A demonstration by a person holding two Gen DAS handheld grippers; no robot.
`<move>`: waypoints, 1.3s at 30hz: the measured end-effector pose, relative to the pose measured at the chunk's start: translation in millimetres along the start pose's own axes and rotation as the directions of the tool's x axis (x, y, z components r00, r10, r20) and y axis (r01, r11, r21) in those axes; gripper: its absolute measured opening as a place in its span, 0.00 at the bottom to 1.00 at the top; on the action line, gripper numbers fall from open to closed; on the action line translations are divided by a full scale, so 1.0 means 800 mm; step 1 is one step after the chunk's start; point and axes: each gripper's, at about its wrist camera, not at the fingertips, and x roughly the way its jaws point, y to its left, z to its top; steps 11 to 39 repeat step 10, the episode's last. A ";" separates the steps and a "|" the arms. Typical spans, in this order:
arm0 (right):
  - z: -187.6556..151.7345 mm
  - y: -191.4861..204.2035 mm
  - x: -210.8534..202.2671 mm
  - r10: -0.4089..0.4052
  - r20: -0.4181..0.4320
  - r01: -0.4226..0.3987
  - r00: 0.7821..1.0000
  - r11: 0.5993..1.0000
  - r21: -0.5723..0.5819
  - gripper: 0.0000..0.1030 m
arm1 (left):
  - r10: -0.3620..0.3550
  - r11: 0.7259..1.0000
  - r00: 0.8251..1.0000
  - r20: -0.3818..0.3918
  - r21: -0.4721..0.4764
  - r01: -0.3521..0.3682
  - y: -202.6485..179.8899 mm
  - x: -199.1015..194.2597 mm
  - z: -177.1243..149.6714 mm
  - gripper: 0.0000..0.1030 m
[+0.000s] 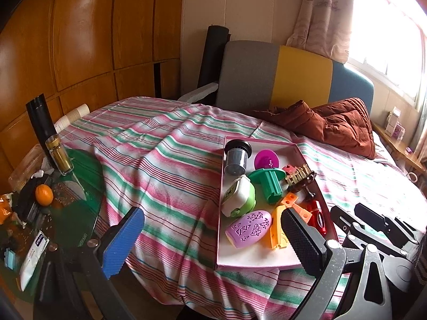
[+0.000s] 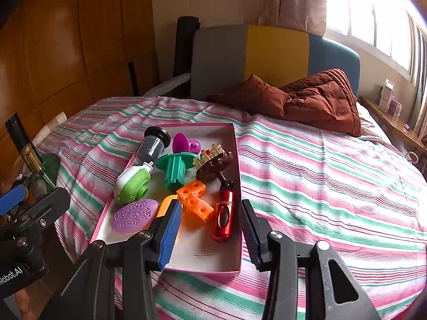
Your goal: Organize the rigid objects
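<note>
9 or so small rigid things lie crowded in a shallow pink tray (image 2: 237,165) on the striped bedspread (image 2: 320,176): a grey cylinder with a black cap (image 2: 153,144), a purple cup (image 2: 179,139), a green flanged piece (image 2: 174,169), a brown brush with pale pegs (image 2: 213,160), a white-and-green case (image 2: 132,184), a purple oval box (image 2: 134,216), orange holed blocks (image 2: 196,198), a yellow piece (image 1: 277,229) and a red metal tube (image 2: 224,217). Nothing of this kind shows loose on the bedspread. That fits a job near its end, with everything gathered, or one where the tray's heap waits to be sorted out; the pictures cannot say which. The right gripper (image 2: 210,233) hangs over the tray's near end with its jaws apart, holding nothing, the red tube just beyond them. The left gripper (image 1: 213,240) hovers beside the tray's left edge, also spread wide and empty.
</note>
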 end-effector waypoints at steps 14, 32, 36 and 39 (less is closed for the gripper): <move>-0.001 0.006 0.003 0.008 -0.005 -0.008 1.000 1.000 -0.013 0.43 | 0.012 1.000 1.000 -0.004 -0.006 -0.012 0.004 0.006 -0.004 0.96; -0.001 0.006 0.003 0.008 -0.005 -0.008 1.000 1.000 -0.013 0.43 | 0.012 1.000 1.000 -0.004 -0.006 -0.012 0.004 0.006 -0.004 0.96; -0.001 0.006 0.003 0.008 -0.005 -0.008 1.000 1.000 -0.013 0.43 | 0.012 1.000 1.000 -0.004 -0.006 -0.012 0.004 0.006 -0.004 0.96; -0.001 0.006 0.003 0.008 -0.005 -0.008 1.000 1.000 -0.013 0.43 | 0.012 1.000 1.000 -0.004 -0.006 -0.012 0.004 0.006 -0.004 0.96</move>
